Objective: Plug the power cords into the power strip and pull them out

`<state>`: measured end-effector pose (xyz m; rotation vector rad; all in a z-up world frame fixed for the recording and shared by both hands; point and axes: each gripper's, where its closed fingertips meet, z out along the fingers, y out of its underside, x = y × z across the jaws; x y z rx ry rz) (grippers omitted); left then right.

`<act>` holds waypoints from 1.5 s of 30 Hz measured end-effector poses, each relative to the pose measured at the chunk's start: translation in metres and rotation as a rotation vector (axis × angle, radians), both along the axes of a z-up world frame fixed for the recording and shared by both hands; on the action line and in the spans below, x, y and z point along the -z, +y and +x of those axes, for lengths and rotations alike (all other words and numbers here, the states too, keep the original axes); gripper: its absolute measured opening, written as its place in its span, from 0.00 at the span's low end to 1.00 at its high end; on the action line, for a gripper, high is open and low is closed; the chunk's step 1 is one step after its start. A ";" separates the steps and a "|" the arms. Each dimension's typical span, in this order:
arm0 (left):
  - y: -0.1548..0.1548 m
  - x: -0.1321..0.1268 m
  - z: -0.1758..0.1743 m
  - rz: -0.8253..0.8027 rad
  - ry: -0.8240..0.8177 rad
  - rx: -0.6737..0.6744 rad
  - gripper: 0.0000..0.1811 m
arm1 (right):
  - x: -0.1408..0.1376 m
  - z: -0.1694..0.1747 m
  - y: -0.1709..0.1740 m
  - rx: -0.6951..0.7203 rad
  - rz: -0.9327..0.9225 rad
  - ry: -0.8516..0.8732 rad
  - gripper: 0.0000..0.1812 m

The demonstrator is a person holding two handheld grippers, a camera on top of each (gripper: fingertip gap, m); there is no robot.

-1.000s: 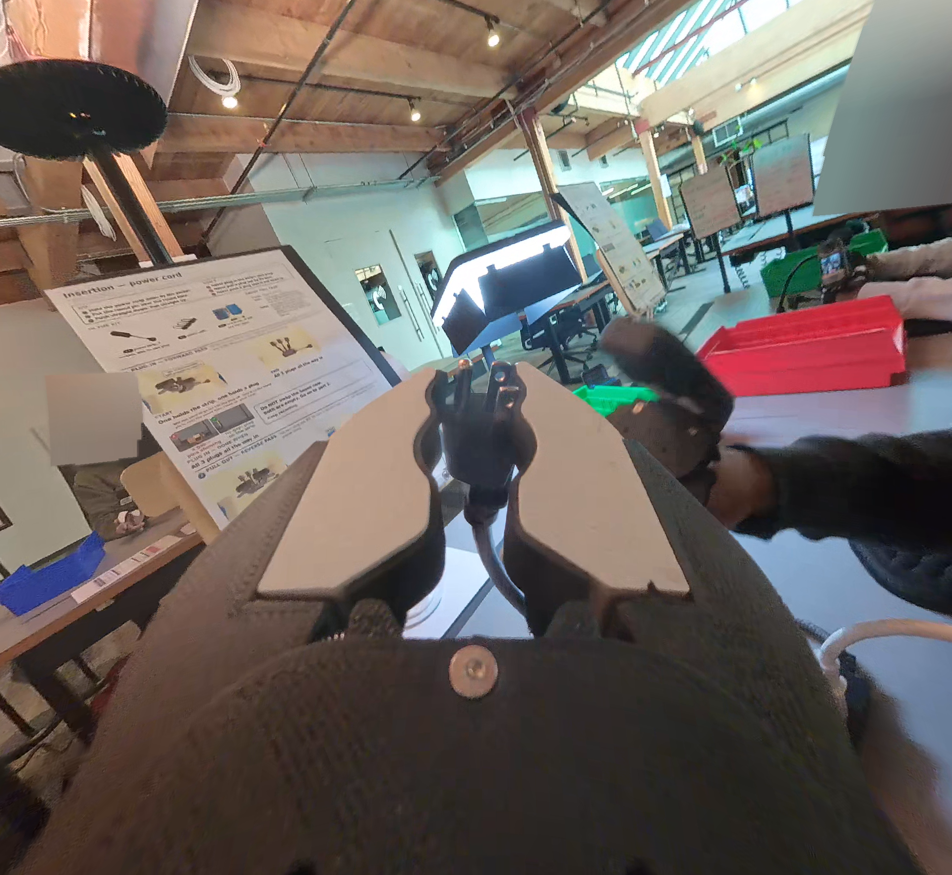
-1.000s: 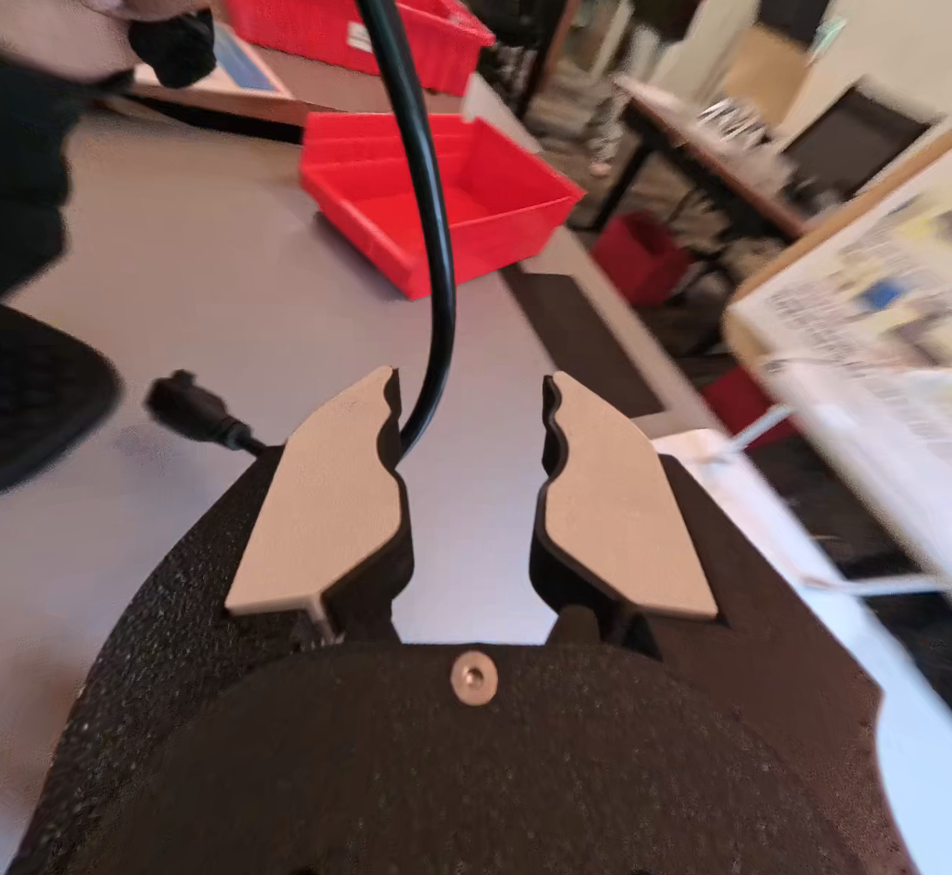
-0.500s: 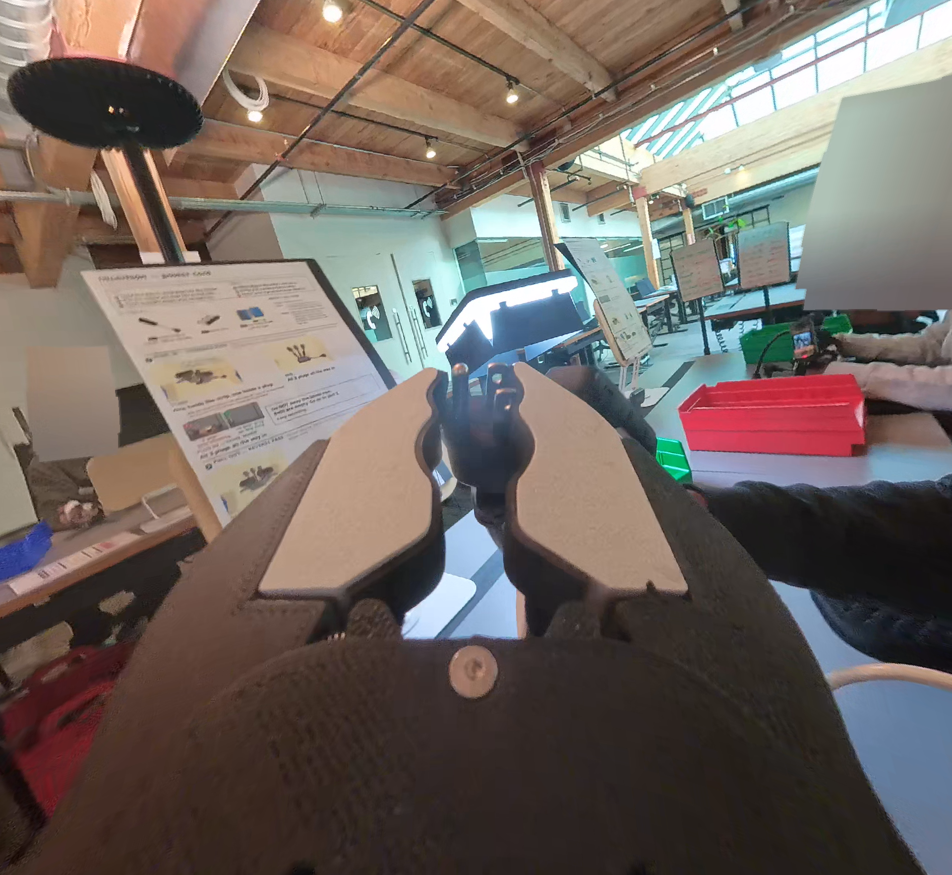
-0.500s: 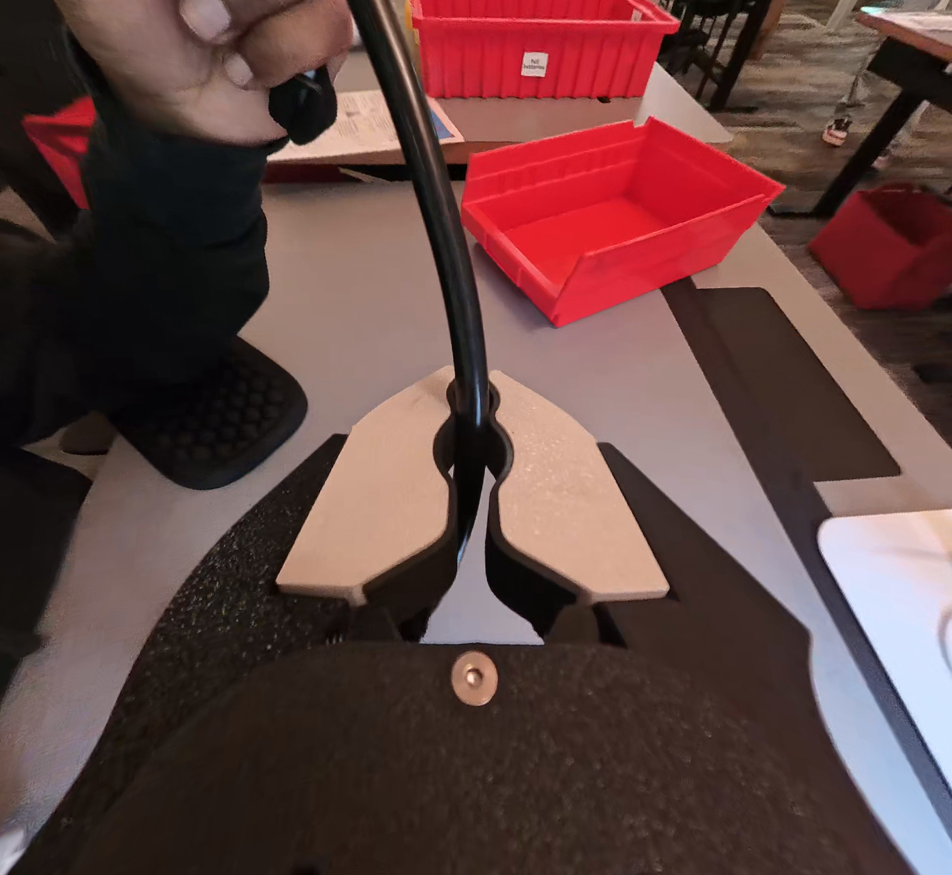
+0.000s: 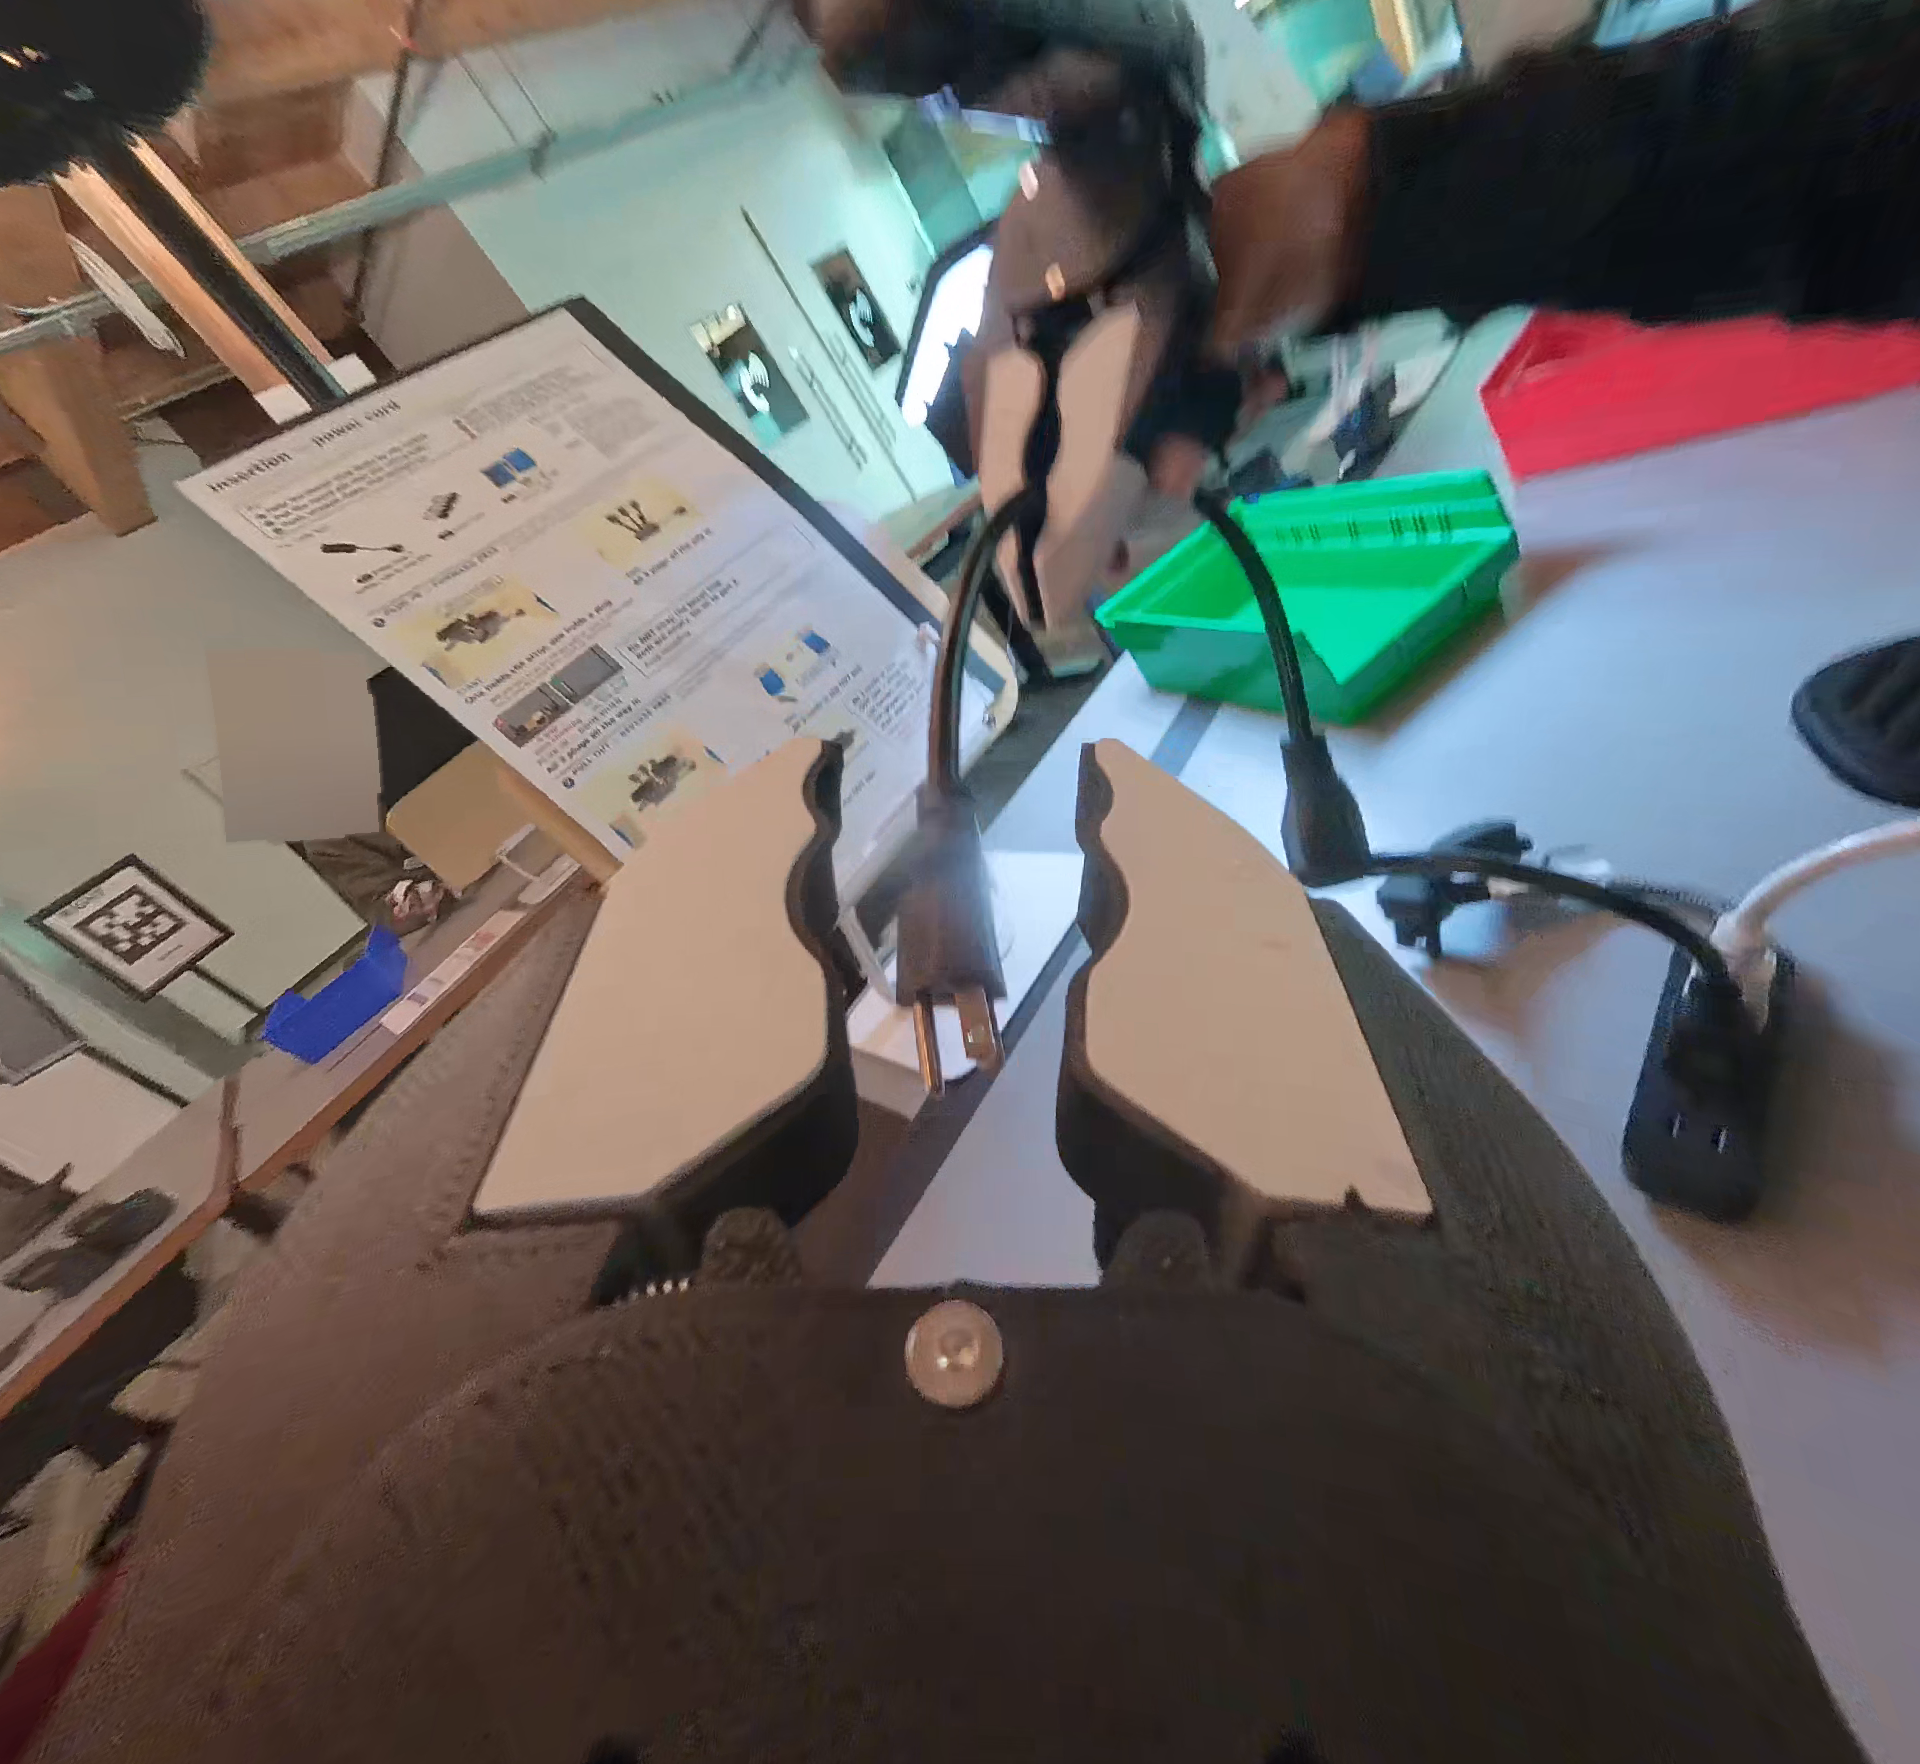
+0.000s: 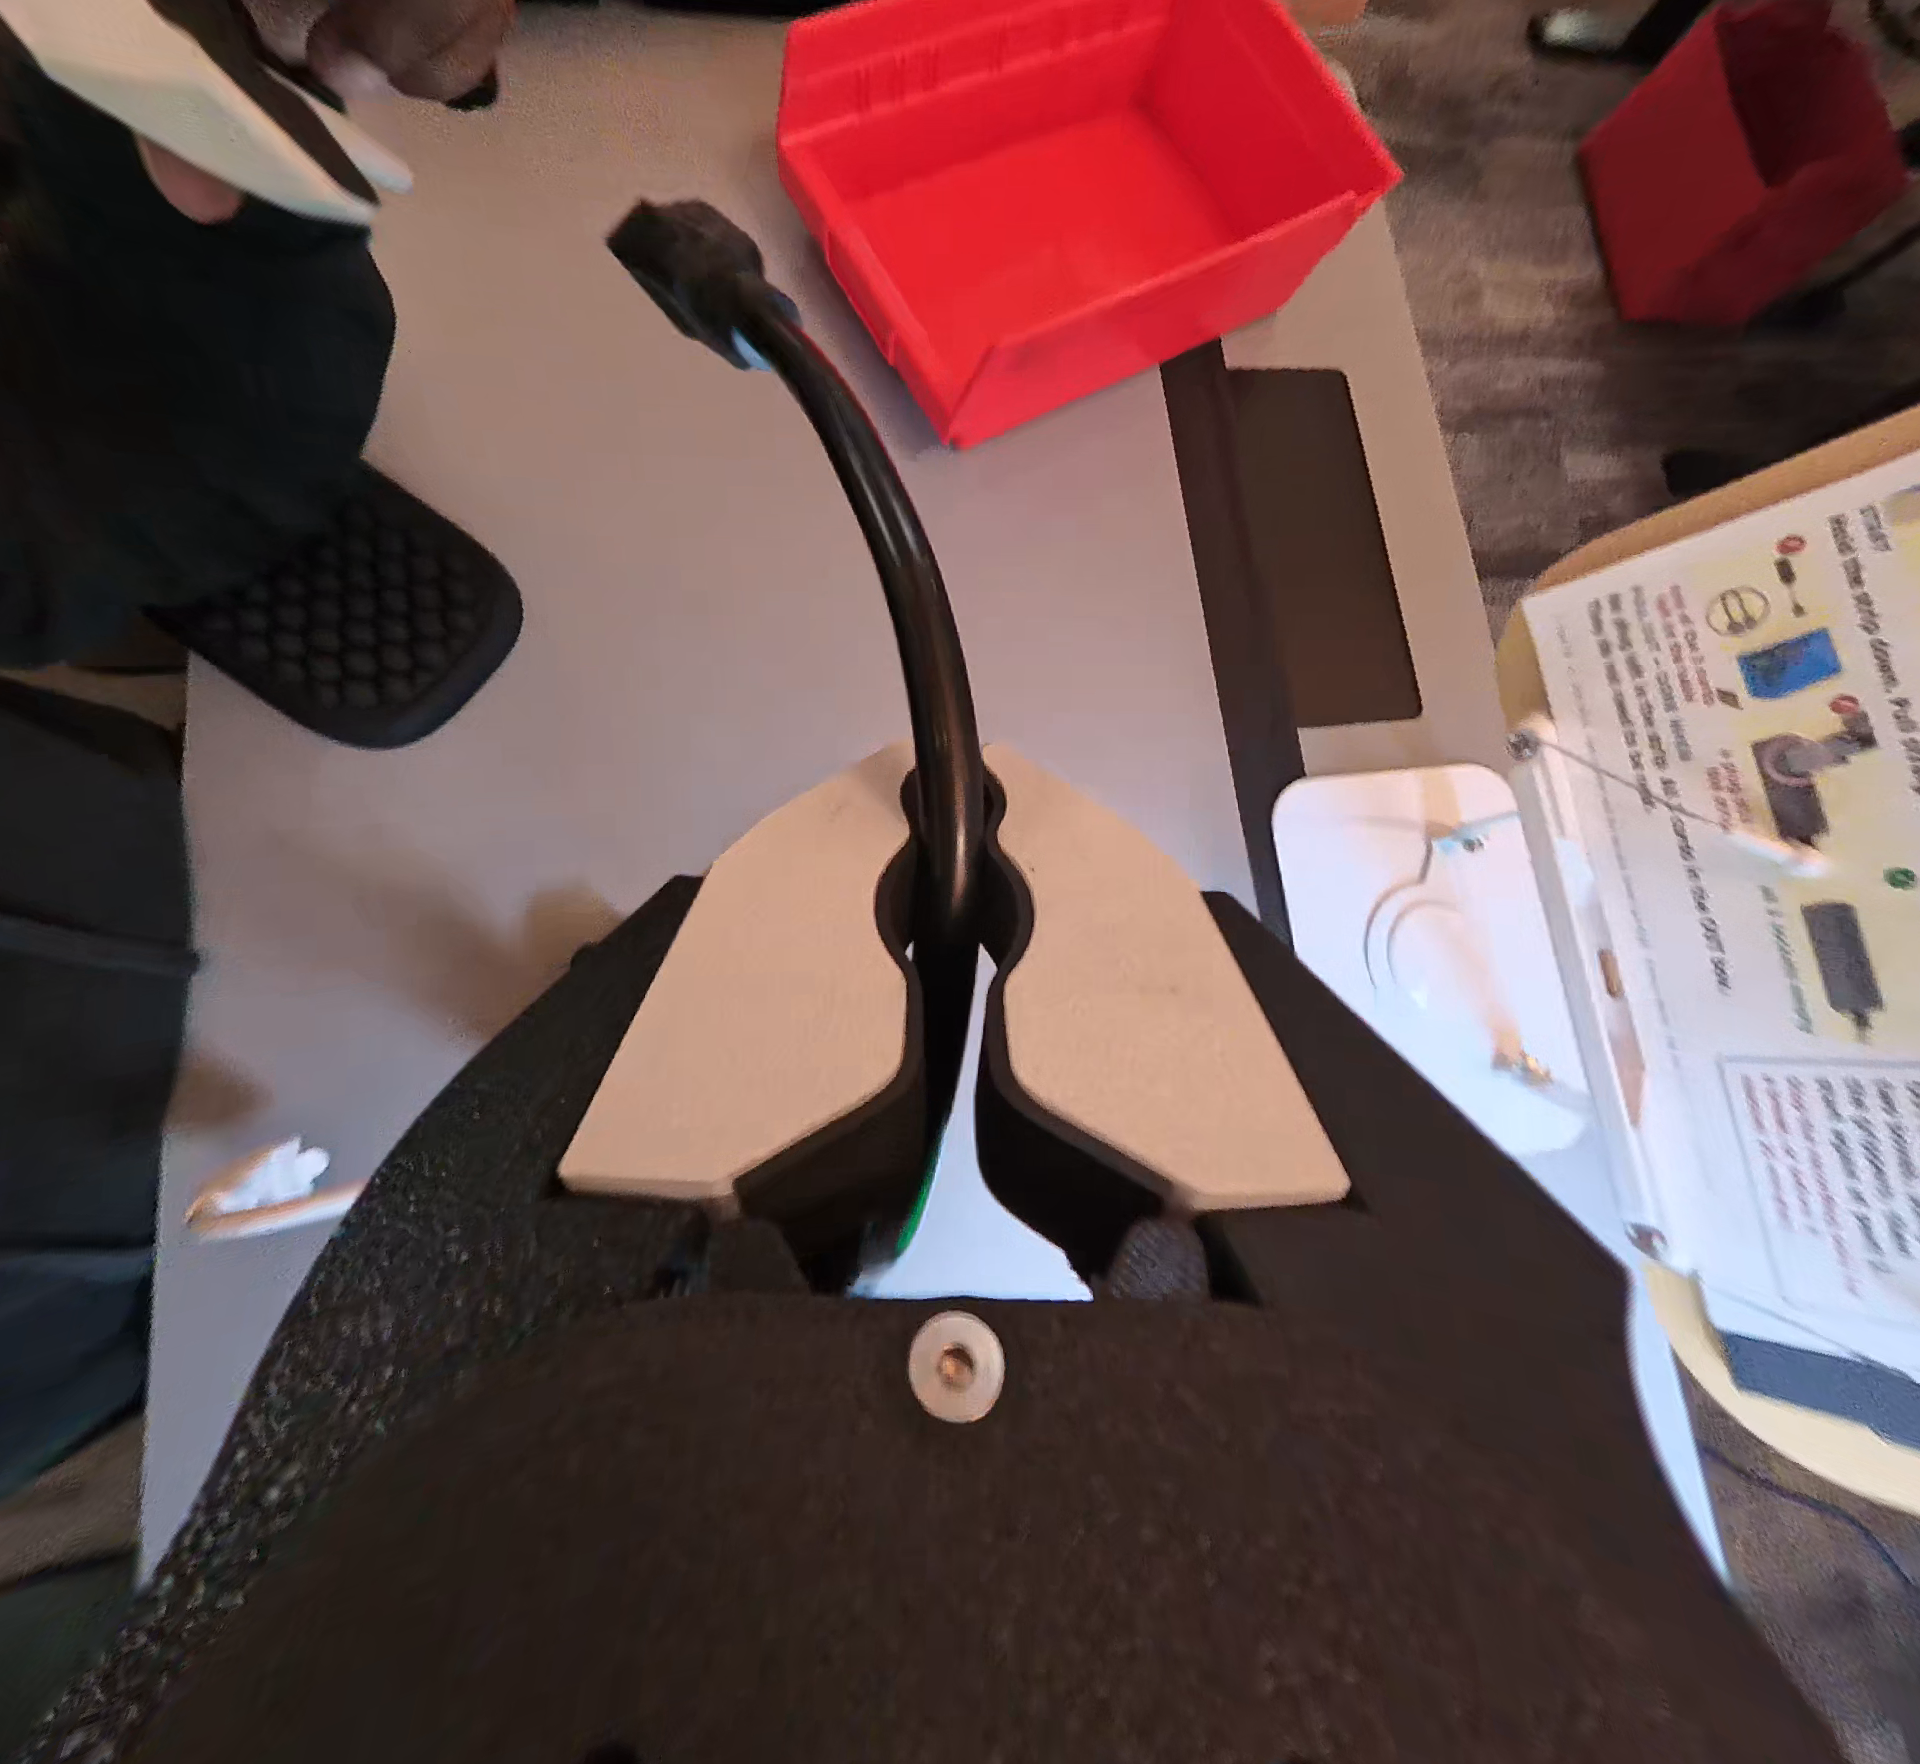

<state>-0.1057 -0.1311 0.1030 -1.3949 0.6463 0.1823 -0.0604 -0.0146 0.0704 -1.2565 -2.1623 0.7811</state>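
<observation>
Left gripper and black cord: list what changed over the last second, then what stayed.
The left gripper opened and let go of the plug, which now hangs prongs-down between its spread fingers. The right gripper, open a second ago, closed on the black cord and now carries it. Unchanged: the red bin sits on the grey table.

Printed text on instruction board [image 5: 540, 571], square marker sign [image 5: 130, 925].

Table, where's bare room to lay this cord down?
Bare grey table lies between the red bin and the black mat. Crowded near the power strip, with plugged cords, and the green bin.
</observation>
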 end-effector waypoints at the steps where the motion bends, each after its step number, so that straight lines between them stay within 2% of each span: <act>1: 0.004 0.005 0.002 -0.018 0.037 -0.028 0.24 | -0.004 0.004 0.003 0.007 0.015 -0.034 0.02; 8: 0.053 0.039 0.011 -0.088 0.291 -0.294 0.28 | -0.022 0.029 0.014 0.123 -0.056 -0.143 0.02; 11: 0.076 0.062 0.021 -0.151 0.292 -0.320 0.33 | -0.027 0.036 0.016 0.183 -0.114 -0.139 0.02; 14: 0.092 0.070 0.026 -0.115 0.308 -0.380 0.29 | -0.028 0.043 0.015 0.211 -0.170 -0.130 0.02; 16: 0.096 0.064 0.019 -0.027 0.356 -0.470 0.17 | -0.025 0.048 0.013 0.218 -0.175 -0.135 0.02; 18: 0.096 0.062 0.018 -0.005 0.345 -0.468 0.16 | -0.021 0.054 0.011 0.211 -0.182 -0.138 0.02; 21: 0.090 0.059 0.023 -0.008 0.301 -0.377 0.15 | -0.020 0.063 -0.002 0.144 -0.224 -0.116 0.02; 25: 0.074 0.054 0.045 -0.089 0.025 -0.022 0.14 | -0.034 0.078 -0.038 -0.026 -0.343 0.014 0.05; 28: 0.060 0.047 0.059 -0.130 -0.162 0.218 0.14 | -0.037 0.098 -0.062 -0.165 -0.438 0.123 0.14; 31: 0.051 0.042 0.072 -0.156 -0.253 0.370 0.14 | -0.033 0.120 -0.077 -0.287 -0.479 0.253 0.24; 34: 0.044 0.036 0.085 -0.172 -0.302 0.467 0.14 | -0.026 0.142 -0.081 -0.394 -0.532 0.354 0.31; 38: 0.037 0.030 0.094 -0.184 -0.356 0.550 0.14 | -0.014 0.160 -0.076 -0.488 -0.615 0.425 0.33; 43: 0.035 0.026 0.088 -0.194 -0.465 0.625 0.10 | 0.005 0.158 -0.057 -0.450 -0.721 0.556 0.30; 45: 0.041 0.032 0.085 -0.209 -0.453 0.593 0.09 | 0.025 0.149 -0.046 -0.378 -0.738 0.574 0.27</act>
